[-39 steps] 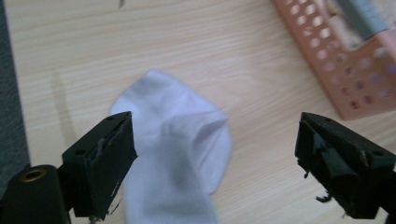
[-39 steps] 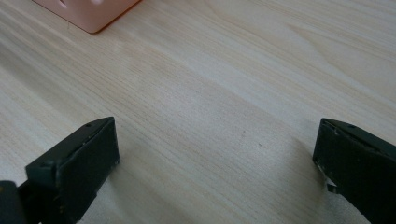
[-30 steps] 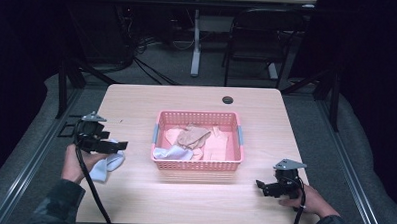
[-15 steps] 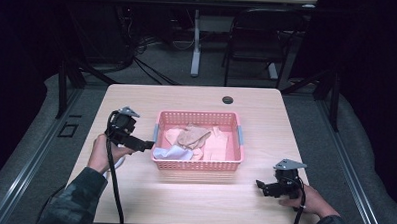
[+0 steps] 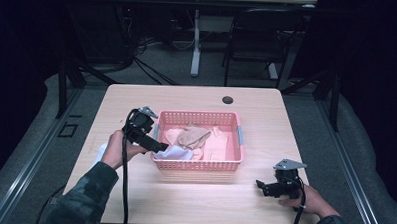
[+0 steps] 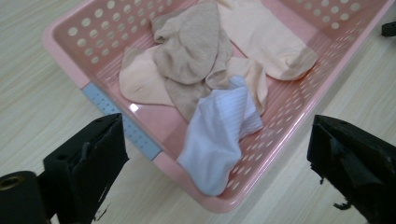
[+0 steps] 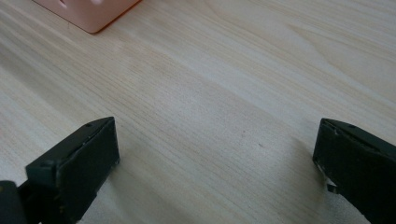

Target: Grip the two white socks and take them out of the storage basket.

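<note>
A pink perforated basket (image 5: 197, 165) (image 6: 65, 42) sits mid-table. It holds a tan sock (image 5: 193, 134) (image 6: 191, 46), peach socks (image 5: 220, 145) (image 6: 261, 37) and a white ribbed sock (image 5: 177, 152) (image 6: 219, 135) draped over the near left corner. My left gripper (image 5: 160, 146) (image 6: 217, 128) hovers at that corner. Its jaws stand wide apart and have just been closing a little; the white sock lies below and between them, with neither pad touching it. Near the front right of the table, my right gripper (image 5: 261, 187) (image 7: 217, 130) rests open over bare wood.
Another pale sock (image 5: 100, 151) lies on the table, partly hidden behind the left hand. A black round grommet (image 5: 228, 99) is set near the table's far edge. A chair (image 5: 254, 44) and desk legs stand beyond the table.
The left hand has swung right from the table's left side to the basket's near left corner. The right hand has stayed put.
</note>
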`<state>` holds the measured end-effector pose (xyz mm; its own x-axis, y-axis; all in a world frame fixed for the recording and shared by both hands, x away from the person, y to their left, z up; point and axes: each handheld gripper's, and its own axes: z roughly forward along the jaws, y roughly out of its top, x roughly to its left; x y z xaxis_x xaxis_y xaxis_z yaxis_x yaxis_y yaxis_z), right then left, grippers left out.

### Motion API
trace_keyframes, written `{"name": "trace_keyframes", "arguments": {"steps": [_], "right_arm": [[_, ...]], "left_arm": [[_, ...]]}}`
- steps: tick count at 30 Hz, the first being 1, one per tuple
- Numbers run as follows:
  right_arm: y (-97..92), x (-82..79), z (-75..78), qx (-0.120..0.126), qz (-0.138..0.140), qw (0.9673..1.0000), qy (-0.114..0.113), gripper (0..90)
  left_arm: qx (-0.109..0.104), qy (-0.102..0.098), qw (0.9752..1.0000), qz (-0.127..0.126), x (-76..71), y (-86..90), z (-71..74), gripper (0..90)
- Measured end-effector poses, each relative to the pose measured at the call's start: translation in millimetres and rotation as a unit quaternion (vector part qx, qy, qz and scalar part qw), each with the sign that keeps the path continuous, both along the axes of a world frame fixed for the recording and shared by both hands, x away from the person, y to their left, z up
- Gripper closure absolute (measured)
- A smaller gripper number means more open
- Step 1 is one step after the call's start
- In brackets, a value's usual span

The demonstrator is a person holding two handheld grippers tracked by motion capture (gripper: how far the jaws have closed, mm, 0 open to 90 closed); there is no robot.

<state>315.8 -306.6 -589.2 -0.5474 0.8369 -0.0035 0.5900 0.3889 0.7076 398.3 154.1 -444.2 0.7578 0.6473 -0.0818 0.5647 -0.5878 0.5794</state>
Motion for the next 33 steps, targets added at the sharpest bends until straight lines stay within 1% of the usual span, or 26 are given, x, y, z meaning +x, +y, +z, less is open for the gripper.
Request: {"name": "trace_keyframes", "arguments": {"steps": [1,2,4,6,7,8,11,15,17,20,21,25,28,29,30,31,32,33], "right_arm": [[0.0,0.0,0.0,0.000,0.000,1.0000,0.000,0.0],[0.0,0.0,0.0,0.000,0.000,1.0000,0.000,0.0],[0.0,0.0,0.0,0.000,0.000,1.0000,0.000,0.0],[0.0,0.0,0.0,0.000,0.000,1.0000,0.000,0.0],[0.0,0.0,0.0,0.000,0.000,1.0000,0.000,0.0],[0.0,0.0,0.0,0.000,0.000,1.0000,0.000,0.0],[0.0,0.0,0.0,0.000,0.000,1.0000,0.000,0.0],[0.0,0.0,0.0,0.000,0.000,1.0000,0.000,0.0],[0.0,0.0,0.0,0.000,0.000,1.0000,0.000,0.0],[0.0,0.0,0.0,0.000,0.000,1.0000,0.000,0.0],[0.0,0.0,0.0,0.000,0.000,1.0000,0.000,0.0],[0.0,0.0,0.0,0.000,0.000,1.0000,0.000,0.0],[0.0,0.0,0.0,0.000,0.000,1.0000,0.000,0.0],[0.0,0.0,0.0,0.000,0.000,1.0000,0.000,0.0],[0.0,0.0,0.0,0.000,0.000,1.0000,0.000,0.0],[0.0,0.0,0.0,0.000,0.000,1.0000,0.000,0.0],[0.0,0.0,0.0,0.000,0.000,1.0000,0.000,0.0],[0.0,0.0,0.0,0.000,0.000,1.0000,0.000,0.0]], "left_arm": [[0.007,0.006,0.9999,-0.007,1.0,-2.7,-1.8,11.4],[0.012,0.009,0.9999,-0.008,1.4,-5.1,-3.8,16.1],[0.026,0.019,0.9994,-0.013,4.0,-10.9,-9.2,19.2],[0.036,0.028,0.9988,-0.017,6.8,-15.5,-13.0,27.0],[0.046,0.038,0.9980,-0.021,9.1,-19.6,-16.1,28.1],[0.046,0.038,0.9980,-0.021,9.1,-19.6,-16.1,31.7],[0.059,0.052,0.9965,-0.029,11.0,-24.6,-20.5,34.1],[0.068,0.074,0.9944,-0.033,13.4,-27.3,-29.3,39.9],[0.067,0.087,0.9935,-0.032,14.5,-27.4,-33.4,42.7],[0.068,0.093,0.9929,-0.029,16.5,-27.3,-37.2,46.8],[0.069,0.095,0.9926,-0.030,17.3,-27.1,-37.9,50.5],[0.072,0.109,0.9910,-0.028,19.0,-27.9,-41.3,53.1],[0.076,0.110,0.9906,-0.032,20.1,-29.1,-43.0,55.2],[0.072,0.110,0.9909,-0.032,19.9,-29.4,-42.9,57.3],[0.067,0.110,0.9911,-0.032,19.5,-29.7,-42.9,57.3],[0.067,0.109,0.9912,-0.032,19.3,-30.0,-43.0,58.9],[0.073,0.108,0.9909,-0.033,19.5,-30.3,-43.5,61.0],[0.075,0.112,0.9904,-0.032,19.5,-30.5,-44.5,64.7]]}}
